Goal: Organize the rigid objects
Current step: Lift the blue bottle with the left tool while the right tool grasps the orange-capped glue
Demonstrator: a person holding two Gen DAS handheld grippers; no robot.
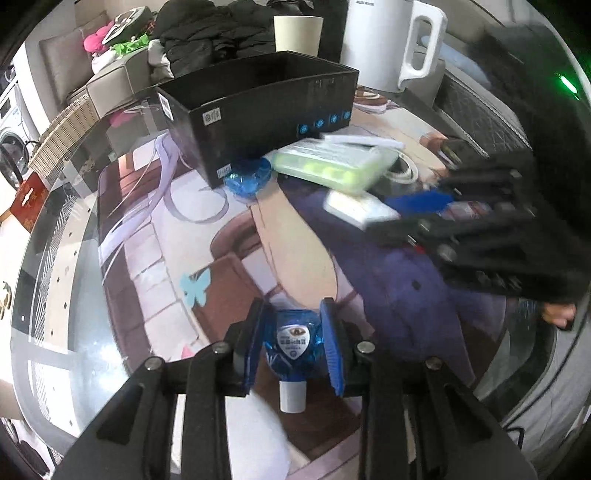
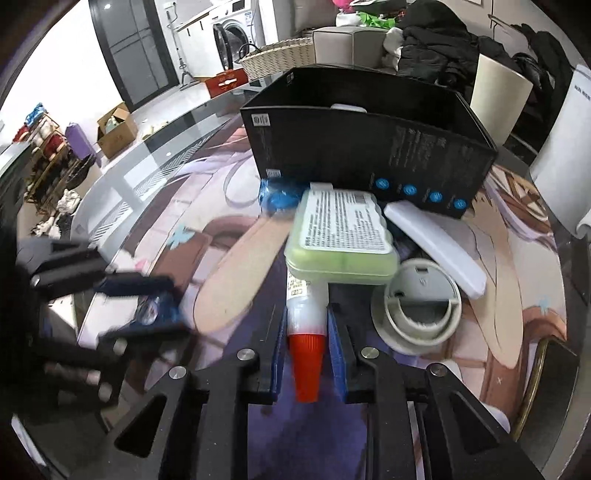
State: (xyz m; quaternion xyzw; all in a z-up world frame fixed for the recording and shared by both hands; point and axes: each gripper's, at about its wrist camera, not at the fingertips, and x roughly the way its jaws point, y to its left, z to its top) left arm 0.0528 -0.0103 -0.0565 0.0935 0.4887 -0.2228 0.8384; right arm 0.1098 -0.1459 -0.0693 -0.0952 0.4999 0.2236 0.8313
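Note:
In the left wrist view my left gripper [image 1: 291, 314] is shut on a small blue bottle [image 1: 291, 347] with a white cap, held over the printed table mat. An open black box [image 1: 258, 110] stands behind it, and a second blue bottle [image 1: 247, 179] lies at the box's near corner. In the right wrist view my right gripper [image 2: 308, 314] is shut on a white glue bottle [image 2: 306, 306] with an orange-red cap. The glue bottle's far end lies under a green case [image 2: 340, 236]. The left gripper [image 2: 173, 306] shows blurred at the left of that view.
A white oblong case [image 2: 436, 240] and a round white lid [image 2: 417, 302] lie right of the green case, in front of the black box [image 2: 369, 147]. A white kettle [image 1: 391, 44] and a cup [image 1: 297, 33] stand behind the box. The glass table's edge curves along the left.

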